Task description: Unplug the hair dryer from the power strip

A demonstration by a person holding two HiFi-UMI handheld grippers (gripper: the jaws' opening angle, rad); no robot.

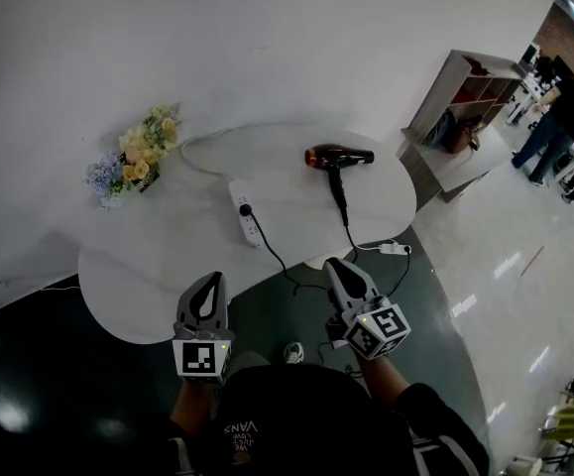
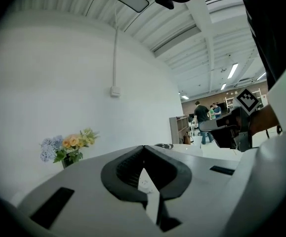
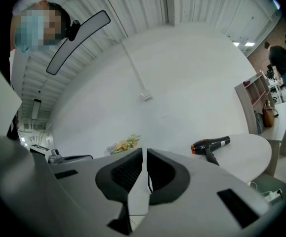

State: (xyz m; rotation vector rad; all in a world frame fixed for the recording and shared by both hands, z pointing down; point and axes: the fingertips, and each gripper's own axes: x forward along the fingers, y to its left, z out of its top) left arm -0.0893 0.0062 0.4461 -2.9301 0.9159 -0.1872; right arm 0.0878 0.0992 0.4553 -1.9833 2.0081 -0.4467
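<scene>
A: The dryer point(image 1: 338, 157) is found lying on its side on the white counter point(image 1: 148, 266), toward the far right, its handle turned to the near edge.

B: And the strip point(image 1: 252, 229) is picked out just left of it, white, near the counter's middle. A black plug point(image 1: 246, 209) is seated in it.

A: From that plug a black cord point(image 1: 275, 254) can be traced across the counter and over the near edge. Another stretch of cord is seen leaving the dryer's handle and dropping off the edge as well.

B: Now the left claw point(image 1: 210, 284). It is held over the near edge, short of the strip and apart from it. In the left gripper view its jaws are seen closed right up, with nothing caught between them.

A: The right claw point(image 1: 342, 266) is held alongside, at the edge close to where the cord goes over. Its jaws are drawn in to a thin slit and nothing is gripped. A bit of cord is glimpsed through the slit, farther off.

B: Farther out, flowers point(image 1: 138, 159) are set at the counter's far left, by the wall point(image 1: 296, 38).

A: A shelf point(image 1: 462, 92) is noted off to the right, and people point(image 1: 562, 117) are seen standing beyond it.
</scene>
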